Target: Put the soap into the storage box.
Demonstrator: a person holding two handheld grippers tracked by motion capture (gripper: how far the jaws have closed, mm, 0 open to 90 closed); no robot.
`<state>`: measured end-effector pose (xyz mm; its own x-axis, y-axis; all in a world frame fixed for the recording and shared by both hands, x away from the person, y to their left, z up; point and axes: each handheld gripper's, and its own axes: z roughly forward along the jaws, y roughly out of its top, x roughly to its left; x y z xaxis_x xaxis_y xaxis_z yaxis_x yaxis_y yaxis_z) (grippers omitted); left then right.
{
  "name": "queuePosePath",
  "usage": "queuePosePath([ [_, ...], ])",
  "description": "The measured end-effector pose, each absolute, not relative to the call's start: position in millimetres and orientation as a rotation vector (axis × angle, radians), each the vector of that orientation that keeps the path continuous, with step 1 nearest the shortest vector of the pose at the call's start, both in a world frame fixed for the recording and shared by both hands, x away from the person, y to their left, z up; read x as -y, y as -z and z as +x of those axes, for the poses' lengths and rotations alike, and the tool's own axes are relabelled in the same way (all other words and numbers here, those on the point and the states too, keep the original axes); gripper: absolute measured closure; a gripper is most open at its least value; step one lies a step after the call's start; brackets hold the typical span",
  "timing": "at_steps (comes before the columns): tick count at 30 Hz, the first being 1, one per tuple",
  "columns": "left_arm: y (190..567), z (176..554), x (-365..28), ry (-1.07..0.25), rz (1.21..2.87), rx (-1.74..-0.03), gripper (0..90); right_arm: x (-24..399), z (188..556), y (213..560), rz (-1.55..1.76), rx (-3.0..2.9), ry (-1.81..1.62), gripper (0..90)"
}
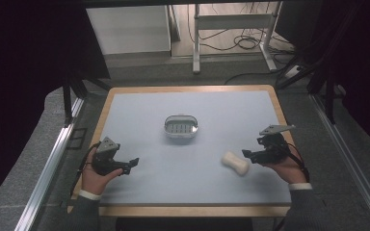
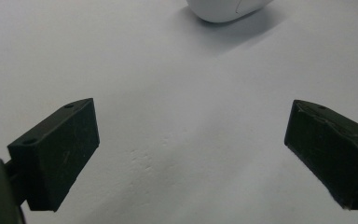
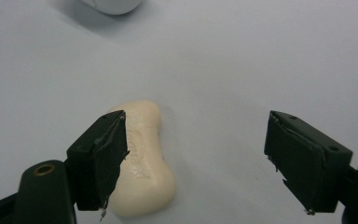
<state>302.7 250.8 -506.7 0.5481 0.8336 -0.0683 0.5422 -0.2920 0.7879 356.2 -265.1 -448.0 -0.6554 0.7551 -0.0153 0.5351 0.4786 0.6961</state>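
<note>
Both jaws of the right gripper stand wide and hold nothing; the soap lies off-centre beside one jaw, so closing may push it away; the left gripper is wide too, empty.

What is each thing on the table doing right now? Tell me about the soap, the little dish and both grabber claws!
Soap bar: lying flat on the table, not gripped, partly behind one jaw of the right gripper.
Soap dish: upright at mid-table, empty, nothing touching it.
Left gripper: open, jaws wide apart, holding nothing.
Right gripper: open, close beside the soap bar, not closed on it.
Table: bare blue-grey mat with a wooden edge.
</note>
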Motion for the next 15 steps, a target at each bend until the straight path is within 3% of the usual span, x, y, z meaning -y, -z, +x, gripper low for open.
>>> queuePosePath([
  [15,507.6,313.0,-249.7,-0.455,1.975,-1.109,3.5,259.1,353.0,440.2,1.074,-2.443,-0.943,21.1],
])
